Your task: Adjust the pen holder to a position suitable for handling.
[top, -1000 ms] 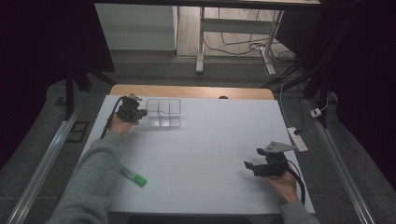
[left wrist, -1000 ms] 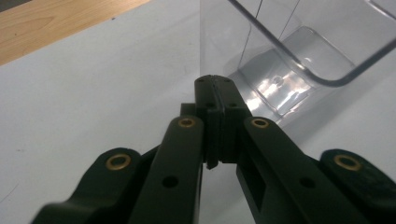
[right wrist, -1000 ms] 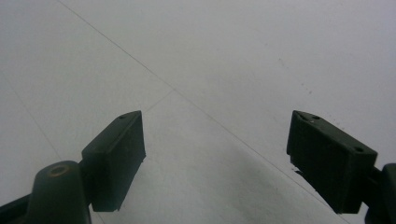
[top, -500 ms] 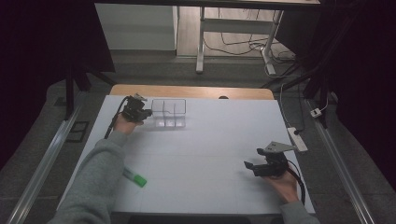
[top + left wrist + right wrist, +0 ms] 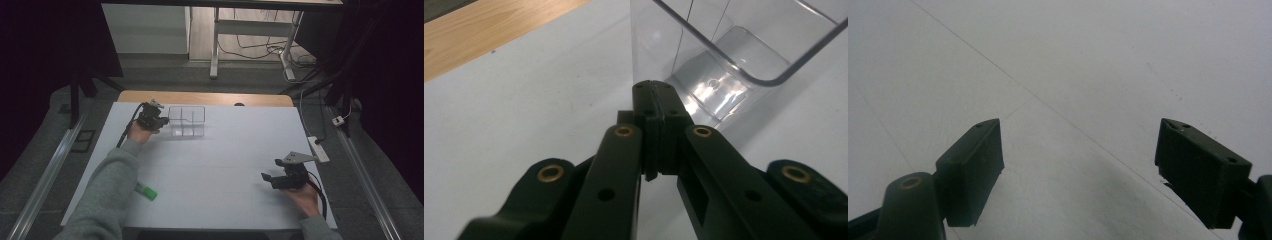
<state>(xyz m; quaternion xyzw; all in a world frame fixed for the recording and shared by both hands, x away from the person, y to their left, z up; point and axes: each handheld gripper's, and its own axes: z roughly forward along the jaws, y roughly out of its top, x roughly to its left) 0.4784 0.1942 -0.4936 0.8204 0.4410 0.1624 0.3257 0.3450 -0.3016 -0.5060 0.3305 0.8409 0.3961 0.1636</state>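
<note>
A clear plastic box [image 5: 186, 121] with inner dividers stands at the far left of the white table [image 5: 220, 150]. My left gripper [image 5: 159, 120] is at the box's left wall, jaws shut. In the left gripper view the closed tips of the left gripper [image 5: 655, 87] touch the lower corner of the box [image 5: 724, 65]; I cannot tell whether the thin wall is pinched between them. My right gripper [image 5: 270, 181] rests low over the near right of the table, open. In its own view the right gripper [image 5: 1078, 160] has only bare tabletop between its pads.
A green marker [image 5: 146, 192] lies near the front left, beside the person's left sleeve [image 5: 107, 195]. A wooden strip [image 5: 200, 97] runs along the table's far edge. A white power strip [image 5: 320, 149] lies by the right edge.
The left hand and the clear box have both shifted a little to the right along the far side of the table. The right gripper has stayed where it was.
</note>
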